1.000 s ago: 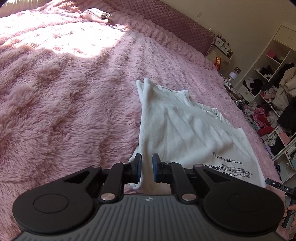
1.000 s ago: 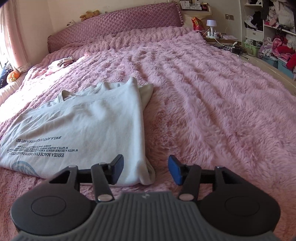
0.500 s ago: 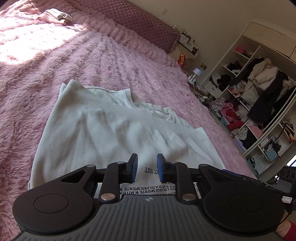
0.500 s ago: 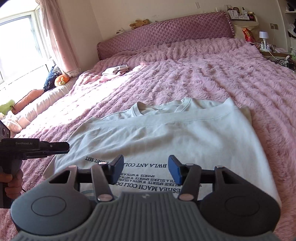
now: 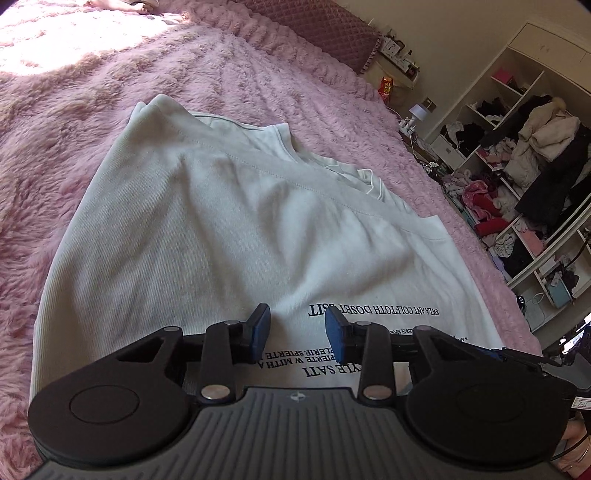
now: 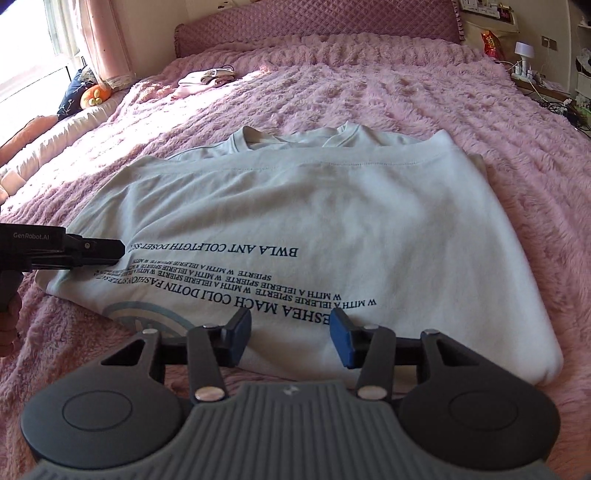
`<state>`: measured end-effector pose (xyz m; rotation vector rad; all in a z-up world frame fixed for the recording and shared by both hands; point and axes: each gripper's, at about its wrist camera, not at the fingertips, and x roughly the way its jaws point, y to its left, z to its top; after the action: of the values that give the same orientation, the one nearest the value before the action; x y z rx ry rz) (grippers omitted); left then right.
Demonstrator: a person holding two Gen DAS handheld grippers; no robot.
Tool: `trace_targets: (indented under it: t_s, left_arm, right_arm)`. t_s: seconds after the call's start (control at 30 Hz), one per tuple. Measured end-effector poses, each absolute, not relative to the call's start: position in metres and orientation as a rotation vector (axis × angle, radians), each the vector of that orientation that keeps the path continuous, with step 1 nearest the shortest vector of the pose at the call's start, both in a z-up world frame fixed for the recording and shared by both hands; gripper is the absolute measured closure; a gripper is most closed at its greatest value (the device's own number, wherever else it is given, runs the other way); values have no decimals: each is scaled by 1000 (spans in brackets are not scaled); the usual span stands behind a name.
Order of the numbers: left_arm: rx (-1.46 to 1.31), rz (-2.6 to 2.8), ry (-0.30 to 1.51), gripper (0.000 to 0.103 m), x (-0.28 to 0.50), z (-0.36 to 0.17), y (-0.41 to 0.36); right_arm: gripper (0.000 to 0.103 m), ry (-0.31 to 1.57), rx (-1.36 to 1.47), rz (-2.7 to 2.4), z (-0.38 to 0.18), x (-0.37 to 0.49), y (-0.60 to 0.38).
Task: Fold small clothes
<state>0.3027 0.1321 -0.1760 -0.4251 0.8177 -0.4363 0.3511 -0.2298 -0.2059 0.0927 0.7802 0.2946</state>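
Note:
A white T-shirt (image 5: 221, 221) with dark printed lettering lies folded on the pink fluffy bedspread (image 5: 74, 110), neck towards the headboard. My left gripper (image 5: 297, 325) hovers over the printed near part, its jaws opening, and no cloth is pinched between the blue pads. In the right wrist view the same T-shirt (image 6: 332, 206) fills the middle. My right gripper (image 6: 291, 328) hangs above its near hem, jaws closing, with the cloth below them and not gripped. The left gripper's tips (image 6: 110, 249) reach in from the left edge over the shirt's side.
A small pale bundle of cloth (image 6: 207, 79) lies far up the bed near the quilted headboard (image 6: 314, 22). Pillows and a plush toy (image 6: 92, 96) line the window side. Open shelves stuffed with clothes (image 5: 517, 166) stand beyond the bed's right edge.
Both grippers swung in from the shirt's outer sides to above its printed near part. The left jaws spread wider; the right jaws narrowed a little.

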Motion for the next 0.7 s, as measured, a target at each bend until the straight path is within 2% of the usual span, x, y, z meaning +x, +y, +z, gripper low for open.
trace_targets:
  t_s: [0.17,0.37,0.57,0.7]
  left_arm:
    - [-408,-388,740,59,295,-157,138]
    - [-468,-354,709,59,294,-152,157]
    - [-525,-347,734,59,297,-165,174]
    - [-539,-350,723,57,296,-171,179]
  right_arm:
    - [52,666,-33,285,-169,390,-207]
    - [52,602,-186,195,-157,493,-160]
    - [53,657,-231,91,-173,594,-128]
    - [53,729,-313,62,-196,629,-113]
